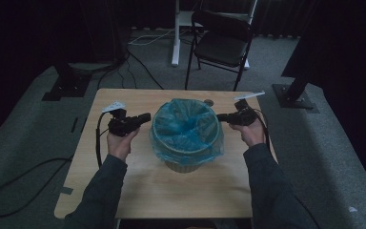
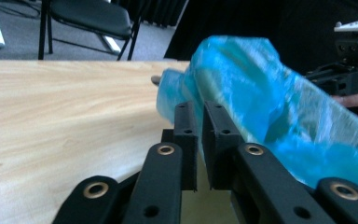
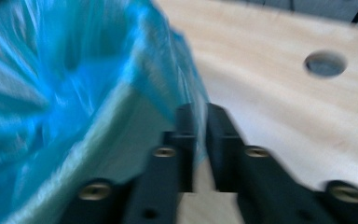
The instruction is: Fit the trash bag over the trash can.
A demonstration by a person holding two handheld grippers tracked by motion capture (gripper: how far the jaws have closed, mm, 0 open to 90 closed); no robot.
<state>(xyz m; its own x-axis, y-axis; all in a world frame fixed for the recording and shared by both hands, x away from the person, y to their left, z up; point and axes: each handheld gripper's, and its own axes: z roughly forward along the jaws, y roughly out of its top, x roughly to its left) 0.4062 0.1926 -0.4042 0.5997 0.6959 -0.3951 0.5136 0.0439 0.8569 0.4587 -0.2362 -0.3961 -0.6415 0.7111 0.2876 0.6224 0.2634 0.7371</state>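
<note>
Bin liner work occupied both hands: a small bin [image 1: 186, 164] stood near the middle of the desk [image 1: 138, 191], a little toward its far edge, with a blue bag [image 1: 186, 125] spread inside it and folded down over the rim. The left gripper [image 1: 143, 118] came at the bag from the desk's left side and the right gripper [image 1: 220, 117] from the right, so the film could be worked on opposite sides at once and stay even around the rim.

In the left gripper view the jaws stood nearly closed, with a narrow gap between them, and their tips lay against the folded edge of the bag [image 2: 242, 93]; whether any film was pinched I could not tell. In the right gripper view the jaws were likewise almost together, right at the overhanging skirt of the bag [image 3: 168, 70], and the blur hid whether they gripped it. A round hole [image 3: 325, 63] pierced the desk beyond.
</note>
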